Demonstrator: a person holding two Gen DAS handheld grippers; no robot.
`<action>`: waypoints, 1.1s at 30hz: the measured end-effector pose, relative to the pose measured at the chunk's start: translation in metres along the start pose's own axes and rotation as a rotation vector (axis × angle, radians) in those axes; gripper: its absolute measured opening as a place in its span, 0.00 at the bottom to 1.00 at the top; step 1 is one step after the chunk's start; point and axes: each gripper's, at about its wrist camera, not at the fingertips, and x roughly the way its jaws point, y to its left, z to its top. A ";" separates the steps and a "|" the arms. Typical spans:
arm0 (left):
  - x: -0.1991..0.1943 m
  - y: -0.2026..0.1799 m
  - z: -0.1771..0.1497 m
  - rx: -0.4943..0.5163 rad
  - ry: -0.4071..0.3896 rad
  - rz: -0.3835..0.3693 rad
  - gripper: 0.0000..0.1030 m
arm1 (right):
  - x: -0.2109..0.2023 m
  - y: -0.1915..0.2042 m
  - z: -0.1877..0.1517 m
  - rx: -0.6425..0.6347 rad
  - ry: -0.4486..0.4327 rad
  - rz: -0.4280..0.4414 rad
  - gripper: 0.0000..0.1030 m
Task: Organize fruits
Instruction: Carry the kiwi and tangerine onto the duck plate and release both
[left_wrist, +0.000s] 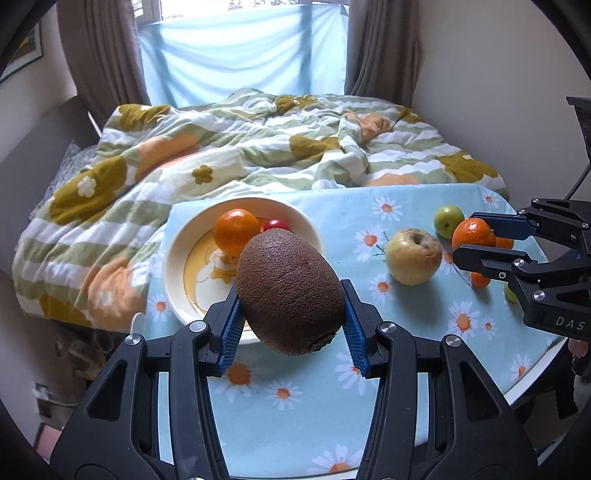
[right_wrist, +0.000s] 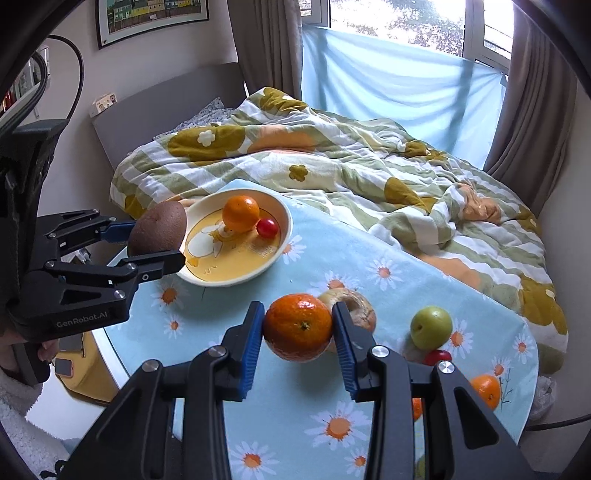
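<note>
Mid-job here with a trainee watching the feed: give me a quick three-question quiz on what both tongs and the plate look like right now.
1. True or false: the left tongs are empty.
2. What do the right tongs grip? A) green fruit B) mandarin C) cherry tomato
3. Which two fruits already lie in the plate?

Key
1. False: they are shut on the kiwi, held above the table near the plate's rim.
2. B: the mandarin sits between the blue pads.
3. An orange and a cherry tomato, close together. The apple and green fruit remain on the table.
</note>
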 end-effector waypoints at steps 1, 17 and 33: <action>0.003 0.008 0.002 0.004 0.004 -0.003 0.52 | 0.006 0.005 0.005 0.007 0.002 0.001 0.34; 0.101 0.106 0.018 0.080 0.085 -0.051 0.52 | 0.096 0.043 0.055 0.122 0.055 -0.026 0.34; 0.150 0.116 0.011 0.150 0.157 -0.085 0.54 | 0.128 0.035 0.066 0.212 0.076 -0.060 0.34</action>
